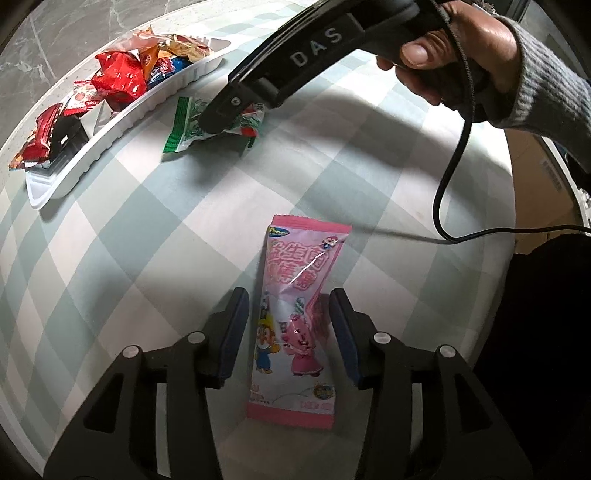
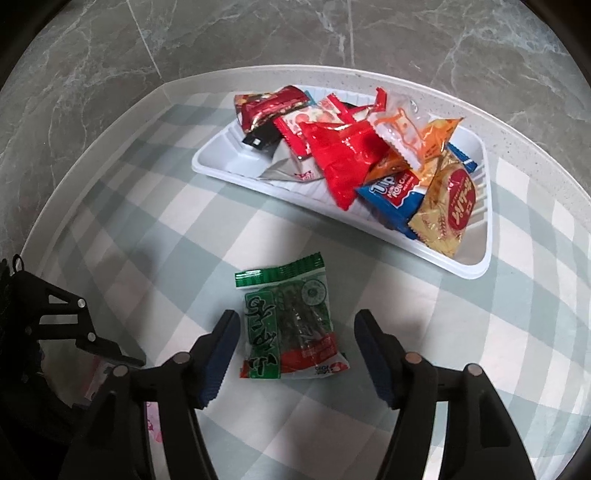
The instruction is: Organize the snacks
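A pink cartoon-printed snack packet [image 1: 295, 314] lies flat on the checked tablecloth. My left gripper [image 1: 289, 295] straddles it, open, with a small gap at each pad. A green seaweed snack packet [image 2: 288, 325] lies between the fingers of my right gripper [image 2: 297, 315], which is open and clear of it on both sides. In the left wrist view a person's hand [image 1: 454, 48] holds the right gripper [image 1: 212, 125] down over the green packet [image 1: 184, 125]. A white tray [image 2: 218, 158] beyond it holds several wrapped snacks [image 2: 347, 155].
The white tray [image 1: 110, 140] sits near the round table's far edge, with grey marble floor [image 2: 258, 33] beyond. A black cable [image 1: 443, 206] trails from the right gripper across the cloth. The left gripper's frame [image 2: 74, 325] shows at the left.
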`<control>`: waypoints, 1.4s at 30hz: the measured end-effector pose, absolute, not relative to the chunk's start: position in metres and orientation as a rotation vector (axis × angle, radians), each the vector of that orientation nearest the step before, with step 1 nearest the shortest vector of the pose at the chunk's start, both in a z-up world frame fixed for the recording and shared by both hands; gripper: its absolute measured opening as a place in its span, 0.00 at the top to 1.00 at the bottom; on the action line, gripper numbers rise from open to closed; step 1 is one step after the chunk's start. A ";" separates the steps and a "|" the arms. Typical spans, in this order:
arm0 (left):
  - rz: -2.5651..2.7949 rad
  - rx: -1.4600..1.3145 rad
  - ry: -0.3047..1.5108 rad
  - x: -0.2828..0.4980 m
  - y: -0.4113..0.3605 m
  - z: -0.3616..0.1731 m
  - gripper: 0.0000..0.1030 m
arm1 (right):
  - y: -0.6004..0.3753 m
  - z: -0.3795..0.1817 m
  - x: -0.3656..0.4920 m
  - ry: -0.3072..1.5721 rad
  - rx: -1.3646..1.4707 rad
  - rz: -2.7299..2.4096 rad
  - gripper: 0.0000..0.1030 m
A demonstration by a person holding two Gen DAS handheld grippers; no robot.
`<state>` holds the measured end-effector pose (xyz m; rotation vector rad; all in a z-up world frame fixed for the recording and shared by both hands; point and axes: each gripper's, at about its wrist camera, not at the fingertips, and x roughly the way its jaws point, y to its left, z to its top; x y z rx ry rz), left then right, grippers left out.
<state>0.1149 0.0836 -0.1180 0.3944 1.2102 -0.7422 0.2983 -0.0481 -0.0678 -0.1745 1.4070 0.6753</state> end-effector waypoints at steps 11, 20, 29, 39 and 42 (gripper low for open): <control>-0.741 0.440 1.189 0.118 0.073 -0.120 0.56 | -0.030 -0.085 0.295 1.477 -0.211 0.714 0.30; -0.753 0.489 1.163 0.111 0.056 -0.125 0.41 | -0.023 -0.090 0.298 1.515 -0.208 0.758 0.13; -0.750 0.465 1.157 0.109 0.048 -0.129 0.41 | -0.010 -0.093 0.292 1.520 -0.260 0.768 0.11; -0.743 0.464 1.121 0.105 0.052 -0.129 0.65 | -0.036 -0.086 0.299 1.481 -0.245 0.695 0.71; -0.750 0.440 1.124 0.108 0.060 -0.127 0.71 | -0.036 -0.084 0.295 1.467 -0.240 0.701 0.72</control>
